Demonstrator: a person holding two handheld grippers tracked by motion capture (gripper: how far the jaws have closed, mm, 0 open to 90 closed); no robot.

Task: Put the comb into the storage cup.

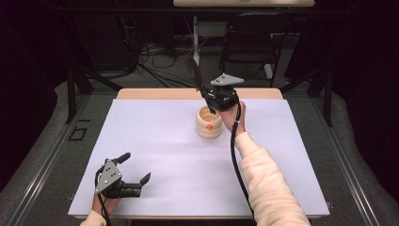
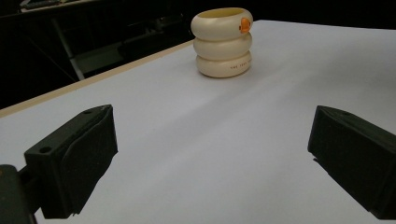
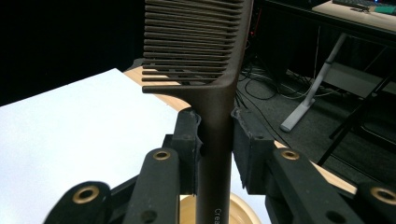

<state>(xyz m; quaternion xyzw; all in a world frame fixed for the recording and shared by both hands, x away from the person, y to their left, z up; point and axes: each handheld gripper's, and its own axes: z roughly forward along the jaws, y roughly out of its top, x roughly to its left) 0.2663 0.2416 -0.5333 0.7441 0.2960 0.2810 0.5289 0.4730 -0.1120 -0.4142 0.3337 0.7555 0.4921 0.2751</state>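
High view: we see the right gripper (image 1: 210, 107) clamped on a dark comb (image 1: 194, 75) by its handle, teeth end rising up and away from the fingers, handle end dipping into the mouth of a cream ribbed holder (image 1: 209, 123) directly beneath the fingertips. The left gripper (image 1: 135, 170) rests on the white table sheet (image 1: 155, 155), jaws spread, nothing btwn them, well apart from the holder.

Left gripper view: both black fingers (image 2: 77, 156) stand wide, bare sheet btwn them; the holder (image 2: 223, 42) sits far ahead of the tips, three stacked rings w/ an orange mark near the rim.

Right gripper view: the pads (image 3: 189, 149) pinch the comb (image 3: 205, 70) on the flat handle just below the teeth; the holder's rim (image 3: 243, 210) shows under the fingers.

We judge the comb light, stiff, thin plastic, smooth and prob. slippery, so it could swivel in a two-point pinch; the handle near the teeth is the right hold, since the teeth would flex. The holder looks light and tippable if the handle drags its rim.
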